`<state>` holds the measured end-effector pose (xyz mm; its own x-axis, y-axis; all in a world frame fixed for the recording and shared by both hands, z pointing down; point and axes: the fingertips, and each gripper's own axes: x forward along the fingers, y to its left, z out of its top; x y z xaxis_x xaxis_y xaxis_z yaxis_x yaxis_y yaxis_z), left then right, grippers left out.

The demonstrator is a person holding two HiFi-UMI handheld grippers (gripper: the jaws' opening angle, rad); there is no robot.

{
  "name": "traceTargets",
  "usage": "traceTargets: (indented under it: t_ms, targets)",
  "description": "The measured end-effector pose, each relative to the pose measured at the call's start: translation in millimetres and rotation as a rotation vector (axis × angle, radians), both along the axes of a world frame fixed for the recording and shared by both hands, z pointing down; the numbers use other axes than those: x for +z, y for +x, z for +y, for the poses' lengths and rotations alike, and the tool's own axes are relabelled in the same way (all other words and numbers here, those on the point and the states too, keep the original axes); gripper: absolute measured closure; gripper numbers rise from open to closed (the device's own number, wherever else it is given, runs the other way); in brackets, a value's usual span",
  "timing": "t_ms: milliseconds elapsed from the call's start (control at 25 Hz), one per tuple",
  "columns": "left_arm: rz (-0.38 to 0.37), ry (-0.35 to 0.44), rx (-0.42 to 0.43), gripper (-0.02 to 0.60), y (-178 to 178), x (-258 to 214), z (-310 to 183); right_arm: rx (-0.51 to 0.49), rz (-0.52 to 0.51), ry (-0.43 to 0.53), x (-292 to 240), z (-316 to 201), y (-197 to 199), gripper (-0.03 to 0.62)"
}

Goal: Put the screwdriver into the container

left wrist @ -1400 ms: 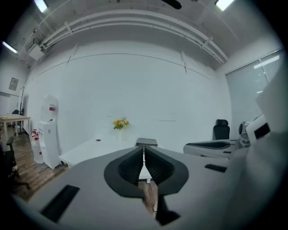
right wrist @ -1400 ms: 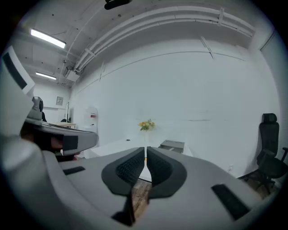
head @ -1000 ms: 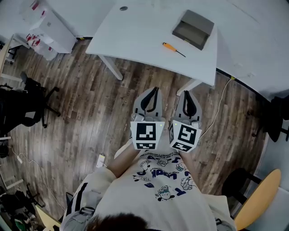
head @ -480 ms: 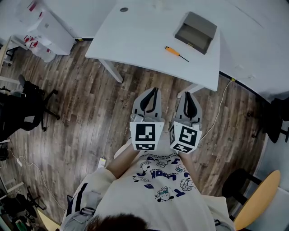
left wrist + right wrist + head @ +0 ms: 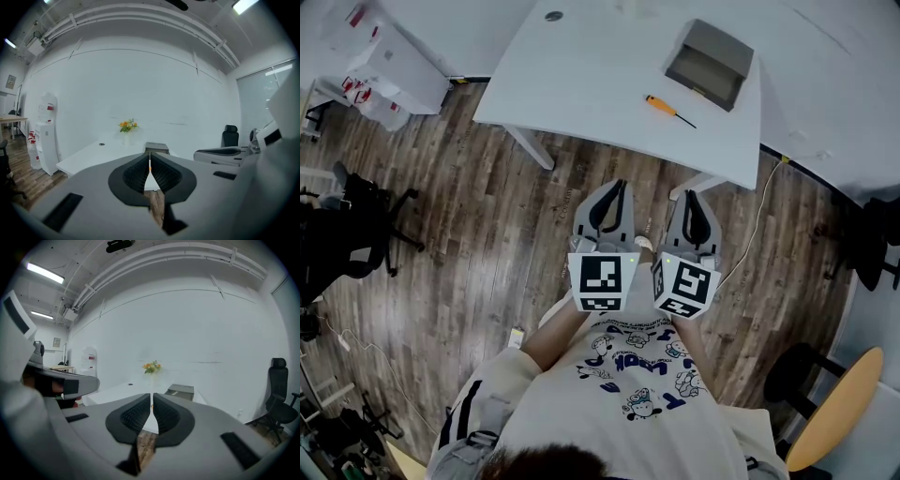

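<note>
Slightly nearer to the table (image 5: 581, 84) than a second ago, the left gripper (image 5: 622, 186) and the right gripper (image 5: 687, 194) both have jaws closed on nothing. One screwdriver (image 5: 668, 109) lies on the table near the one container (image 5: 710, 64). Arriving with jaws closed could knock it over the edge.

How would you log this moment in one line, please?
screwdriver: on table beside container; left tool: shut, empty; right tool: shut, empty
</note>
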<state>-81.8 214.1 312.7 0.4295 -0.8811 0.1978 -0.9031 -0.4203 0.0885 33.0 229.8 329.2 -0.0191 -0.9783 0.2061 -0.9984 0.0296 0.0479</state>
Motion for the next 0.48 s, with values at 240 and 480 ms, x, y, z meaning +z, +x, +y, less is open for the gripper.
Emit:
traceTargets:
  t_ms: [240,480]
  targets:
    - [0.001,-0.018,-0.006,0.558,4.5,5.5,-13.9,0.003,-0.007,-0.022,6.2,-14.0,7.8,0.556]
    - [-0.006,-0.027,-0.033,0.558,13.2,10.4,-36.9,-0.017,-0.01,-0.033,12.8,-40.2,19.8,0.556]
